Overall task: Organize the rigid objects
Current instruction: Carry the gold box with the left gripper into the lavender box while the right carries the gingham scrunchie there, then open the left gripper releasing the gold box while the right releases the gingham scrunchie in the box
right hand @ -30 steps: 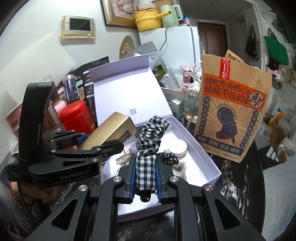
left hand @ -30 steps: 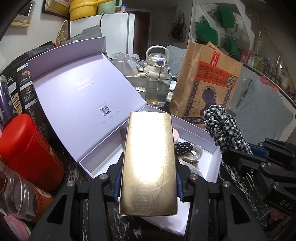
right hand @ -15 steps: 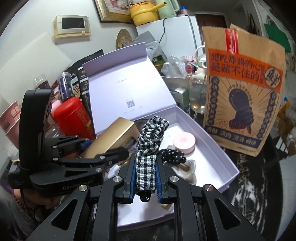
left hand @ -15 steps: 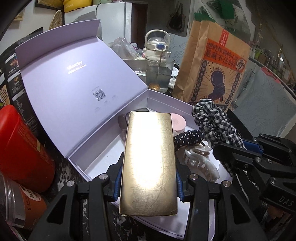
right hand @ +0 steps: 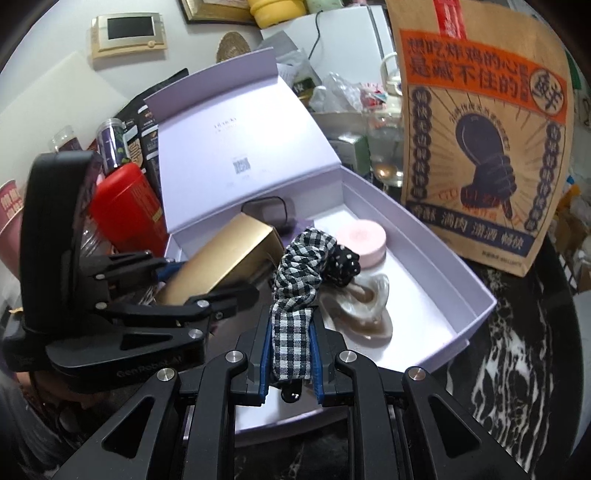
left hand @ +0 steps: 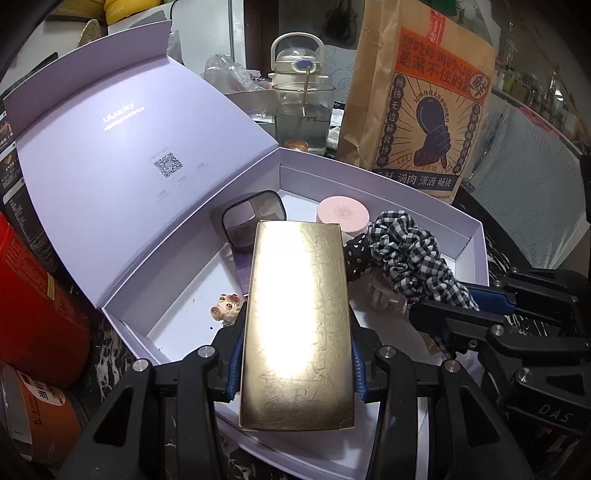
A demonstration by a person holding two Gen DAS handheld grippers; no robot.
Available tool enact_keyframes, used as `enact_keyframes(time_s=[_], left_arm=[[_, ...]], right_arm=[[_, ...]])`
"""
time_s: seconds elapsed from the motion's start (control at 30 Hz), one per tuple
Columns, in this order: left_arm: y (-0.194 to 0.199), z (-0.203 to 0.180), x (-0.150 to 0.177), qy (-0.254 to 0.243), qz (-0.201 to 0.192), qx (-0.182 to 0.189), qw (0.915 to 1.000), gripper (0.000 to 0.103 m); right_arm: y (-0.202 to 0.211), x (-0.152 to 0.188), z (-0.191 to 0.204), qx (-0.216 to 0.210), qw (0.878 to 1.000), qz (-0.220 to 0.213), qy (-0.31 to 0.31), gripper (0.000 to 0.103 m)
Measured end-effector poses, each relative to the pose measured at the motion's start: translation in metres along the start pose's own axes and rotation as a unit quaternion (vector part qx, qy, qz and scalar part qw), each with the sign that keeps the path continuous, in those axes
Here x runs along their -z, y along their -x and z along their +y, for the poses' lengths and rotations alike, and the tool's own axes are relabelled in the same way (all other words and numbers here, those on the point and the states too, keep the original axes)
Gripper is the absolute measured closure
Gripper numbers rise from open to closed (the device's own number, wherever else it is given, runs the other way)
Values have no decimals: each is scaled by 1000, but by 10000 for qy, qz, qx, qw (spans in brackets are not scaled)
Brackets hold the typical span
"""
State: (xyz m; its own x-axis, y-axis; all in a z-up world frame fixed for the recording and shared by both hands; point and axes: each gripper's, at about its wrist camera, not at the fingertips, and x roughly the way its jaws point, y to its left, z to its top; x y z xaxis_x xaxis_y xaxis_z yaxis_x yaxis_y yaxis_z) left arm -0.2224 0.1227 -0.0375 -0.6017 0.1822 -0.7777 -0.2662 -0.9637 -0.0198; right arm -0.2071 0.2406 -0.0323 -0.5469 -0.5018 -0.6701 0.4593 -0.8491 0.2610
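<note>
A gold box [left hand: 299,325] is clamped lengthwise between the left gripper's [left hand: 297,354] jaws, held over the open lilac box [left hand: 469,236]. A checked scrunchie [right hand: 291,302] is pinched in the right gripper's [right hand: 290,365] closed jaws, draped forward above the same box, beside a pink round case [right hand: 364,240].

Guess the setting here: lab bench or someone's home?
Most likely a home kitchen or dining corner: a white fridge with a yellow pot on top, a fried-chicken takeaway bag, and a glass of water with a spoon on a cluttered marble-pattern counter.
</note>
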Motion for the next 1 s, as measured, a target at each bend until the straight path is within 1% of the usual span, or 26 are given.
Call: enact_keyframes(time_s=[0.17,0.27,0.37,0.47,0.53,0.63,0.67,0.7,0.73,0.8,0.9,0.93,1.0], left_arm=[[-2,-5,0,-73,39,-43,10000,59],[-6,-7,2,-81,170,-19,9998,57],[-6,-11,3,-142,154,-116,9997,57],[-7,-11,4,-115,169,-123,9997,57],[-7,-14,4,-121,202,-182,9996,57],[-9,-18,3,-196,240,-298,9991,57],[-10,-19,3,-202,242,-303,9990,57],[-10,-19,3,-185,245,-292,9991,57],[-10,-19,3,-159,253,-284,9992,57],[-9,-19,2,-108,273,-311,9991,57],[-8,-22,2,-156,271,-299,9991,57],[-7,-23,2,-168,265,-287,9991,57],[-4,-26,2,-197,185,-296,9992,57]], right_arm=[[0,2,-2,-50,10000,2,-38,85],[-1,3,-3,-49,10000,30,-58,84],[0,4,-2,19,10000,28,-8,84],[0,4,-1,74,10000,39,44,84],[-1,4,-3,127,9999,50,16,79],[0,3,-7,79,9999,47,-68,78],[1,3,-8,98,9999,53,-88,76],[1,3,-9,143,9998,57,-104,70],[2,3,-10,185,9997,52,-119,66],[4,3,-12,219,9996,56,-159,66],[7,3,-14,236,9995,42,-213,66],[8,3,-14,261,9994,35,-220,63],[12,4,-15,280,9994,-1,-223,61]])
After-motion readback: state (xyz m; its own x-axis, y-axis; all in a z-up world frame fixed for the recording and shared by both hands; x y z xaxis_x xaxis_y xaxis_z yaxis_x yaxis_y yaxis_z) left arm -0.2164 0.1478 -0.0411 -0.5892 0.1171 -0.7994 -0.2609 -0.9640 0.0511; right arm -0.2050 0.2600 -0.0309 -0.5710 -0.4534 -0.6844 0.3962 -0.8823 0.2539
